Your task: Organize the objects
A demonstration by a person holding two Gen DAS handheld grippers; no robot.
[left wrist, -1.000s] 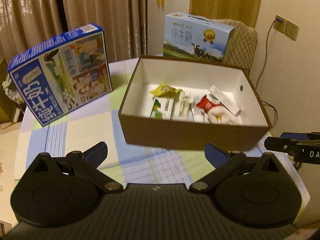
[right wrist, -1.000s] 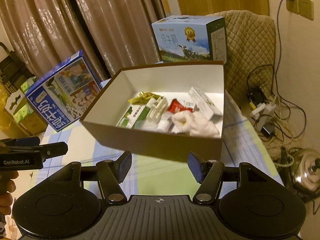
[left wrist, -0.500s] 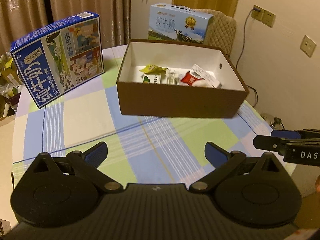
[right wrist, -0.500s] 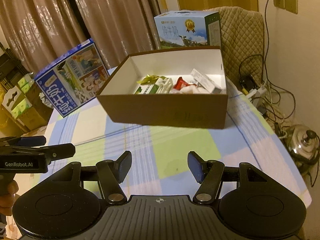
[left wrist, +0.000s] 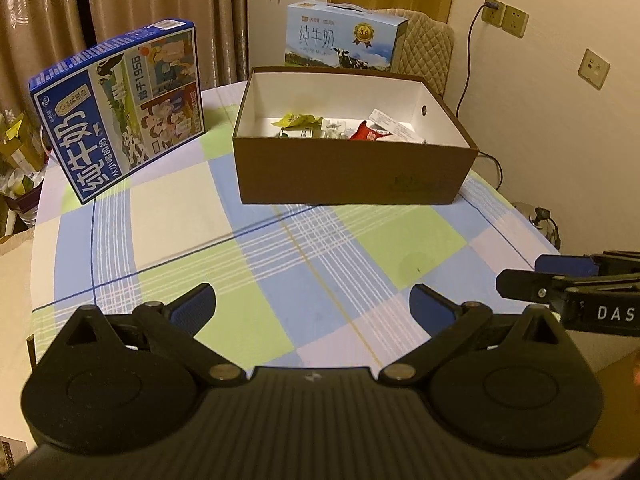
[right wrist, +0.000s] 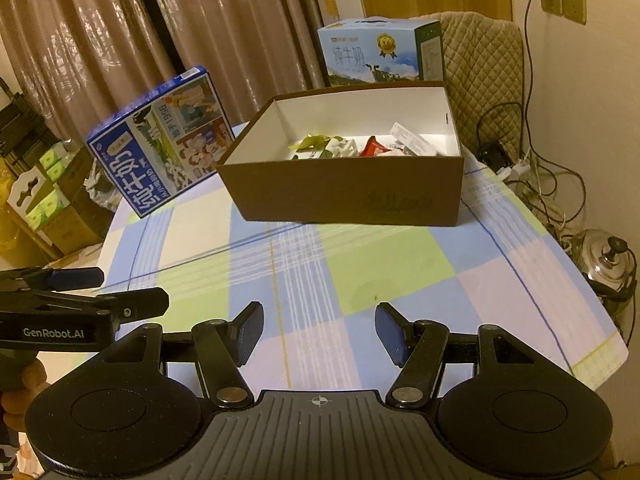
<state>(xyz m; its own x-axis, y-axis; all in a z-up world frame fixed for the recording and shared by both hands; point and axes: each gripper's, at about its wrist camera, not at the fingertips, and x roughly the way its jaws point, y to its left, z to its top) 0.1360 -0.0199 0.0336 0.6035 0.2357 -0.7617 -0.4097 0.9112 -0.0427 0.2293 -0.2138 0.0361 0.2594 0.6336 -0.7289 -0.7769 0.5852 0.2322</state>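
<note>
left wrist view: the left gripper (left wrist: 312, 308) hangs wide, empty, above the checked tablecloth (left wrist: 248, 248). the brown cardboard box (left wrist: 352, 176) of small packets lies long axis left-to-right, mid-table.

right wrist view: the right gripper (right wrist: 319, 330) gapes wide, empty; that box (right wrist: 344, 192) has its broad side facing the camera.

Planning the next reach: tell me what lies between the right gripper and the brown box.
Only bare checked tablecloth lies between the right gripper and the brown box; the right wrist view shows it.
</note>
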